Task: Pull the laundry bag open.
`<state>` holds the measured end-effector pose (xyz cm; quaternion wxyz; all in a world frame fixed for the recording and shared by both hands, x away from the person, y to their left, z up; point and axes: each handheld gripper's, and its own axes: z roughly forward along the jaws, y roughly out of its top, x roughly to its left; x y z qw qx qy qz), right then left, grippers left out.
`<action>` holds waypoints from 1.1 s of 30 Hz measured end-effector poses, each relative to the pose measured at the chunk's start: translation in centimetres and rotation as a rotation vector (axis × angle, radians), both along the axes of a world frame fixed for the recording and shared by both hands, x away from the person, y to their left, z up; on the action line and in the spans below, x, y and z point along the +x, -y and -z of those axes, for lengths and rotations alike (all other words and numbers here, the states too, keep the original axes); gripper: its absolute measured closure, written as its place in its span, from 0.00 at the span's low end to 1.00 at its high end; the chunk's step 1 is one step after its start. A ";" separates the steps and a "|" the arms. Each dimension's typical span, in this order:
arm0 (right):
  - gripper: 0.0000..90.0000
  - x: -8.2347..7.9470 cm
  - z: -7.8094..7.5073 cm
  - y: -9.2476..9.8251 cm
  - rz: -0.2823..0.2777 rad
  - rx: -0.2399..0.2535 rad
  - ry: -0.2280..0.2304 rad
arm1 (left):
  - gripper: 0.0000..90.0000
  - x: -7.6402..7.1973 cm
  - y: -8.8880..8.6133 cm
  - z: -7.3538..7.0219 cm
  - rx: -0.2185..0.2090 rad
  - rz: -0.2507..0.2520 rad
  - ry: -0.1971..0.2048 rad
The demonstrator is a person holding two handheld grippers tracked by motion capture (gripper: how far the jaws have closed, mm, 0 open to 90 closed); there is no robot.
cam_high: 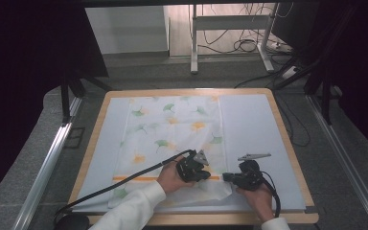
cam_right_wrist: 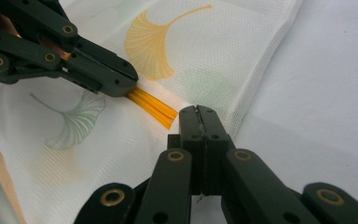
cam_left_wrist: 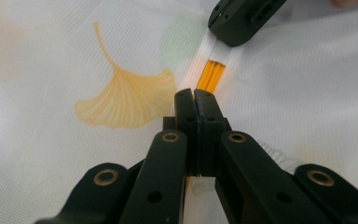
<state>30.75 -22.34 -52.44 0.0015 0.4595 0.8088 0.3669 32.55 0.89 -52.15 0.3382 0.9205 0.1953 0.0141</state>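
A white cloth (cam_high: 172,129) printed with green and yellow ginkgo leaves lies flat on the pale blue mat (cam_high: 254,124). An orange stripe (cam_high: 139,178) runs across it near the front edge. My left gripper (cam_high: 210,175) is shut on the cloth at the stripe (cam_left_wrist: 212,74), its jaws pressed together (cam_left_wrist: 196,95). My right gripper (cam_high: 225,177) faces it from the right, shut on the cloth (cam_right_wrist: 98,158) close to its side hem, just beside the stripe (cam_right_wrist: 151,105). The two tips are a short way apart, and a raised fold of cloth runs between them. The left gripper (cam_right_wrist: 116,81) also shows in the right gripper view.
The mat covers a wooden table (cam_high: 287,139) with a raised rim. Bare mat lies right of the cloth. Metal rails (cam_high: 48,163) run along both sides on the grey floor. A desk frame (cam_high: 194,43) and loose cables (cam_high: 244,45) stand beyond the far edge.
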 end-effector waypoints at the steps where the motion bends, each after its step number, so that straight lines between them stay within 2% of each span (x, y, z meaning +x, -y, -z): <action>1: 1.00 0.0 0.0 0.0 0.000 0.001 0.000 | 1.00 0.0 -0.2 0.0 0.000 -0.001 0.000; 4: 1.00 0.0 0.0 0.0 0.002 0.003 0.001 | 1.00 0.0 -0.8 0.1 -0.011 -0.011 -0.013; 23: 1.00 0.0 0.1 0.0 -0.001 0.009 -0.002 | 1.00 -0.5 -3.3 0.2 -0.022 -0.042 -0.022; 33: 1.00 0.1 0.0 0.1 -0.003 0.009 -0.005 | 1.00 -0.4 -4.9 0.4 -0.043 -0.071 -0.052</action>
